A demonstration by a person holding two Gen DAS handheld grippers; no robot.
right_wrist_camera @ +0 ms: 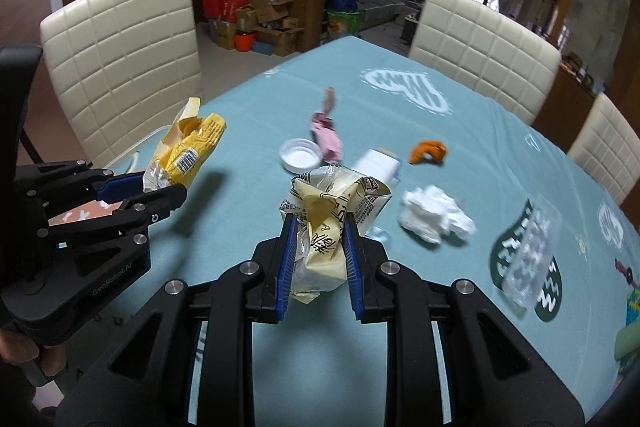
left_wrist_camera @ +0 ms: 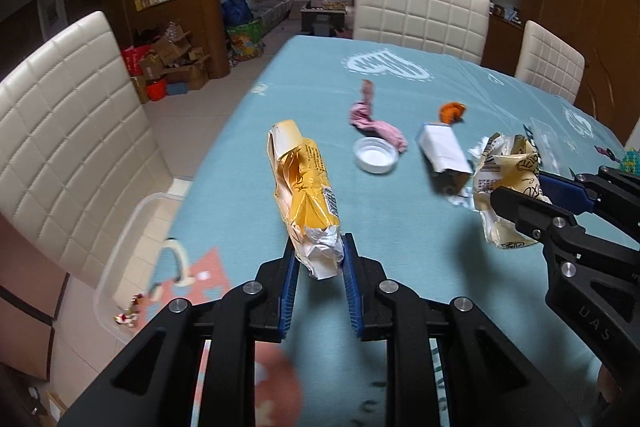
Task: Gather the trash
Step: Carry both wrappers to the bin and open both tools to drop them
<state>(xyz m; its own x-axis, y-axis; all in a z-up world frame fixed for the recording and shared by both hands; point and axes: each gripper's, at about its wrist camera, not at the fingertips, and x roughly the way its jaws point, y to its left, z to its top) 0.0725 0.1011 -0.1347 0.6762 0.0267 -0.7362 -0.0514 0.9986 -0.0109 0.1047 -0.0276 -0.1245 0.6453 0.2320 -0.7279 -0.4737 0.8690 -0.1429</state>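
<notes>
Left tongs (left_wrist_camera: pixel 319 269): pinching the yellow wrapper (left_wrist_camera: pixel 306 187) by its torn end, lower centre, above the bench (left_wrist_camera: pixel 240 147).
Right tongs (right_wrist_camera: pixel 319 259): pinching the cream wrapper (right_wrist_camera: pixel 328 219), centre.
Clear bin (left_wrist_camera: pixel 132 227): lower left, beside the bench edge; likely drop point.
Remaining trash: white cap (left_wrist_camera: pixel 375 155), pink scrap (left_wrist_camera: pixel 376 123), tissue (right_wrist_camera: pixel 436 219).
Technique: keep both grips firm; release only over the bin.

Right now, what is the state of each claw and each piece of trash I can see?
left claw: shut on yellow wrapper, lifted
right claw: shut on cream wrapper
white cap: lying open side up
white tissue: crumpled on table
pink wrapper: twisted, lying loose
orange scrap: crumpled
</notes>
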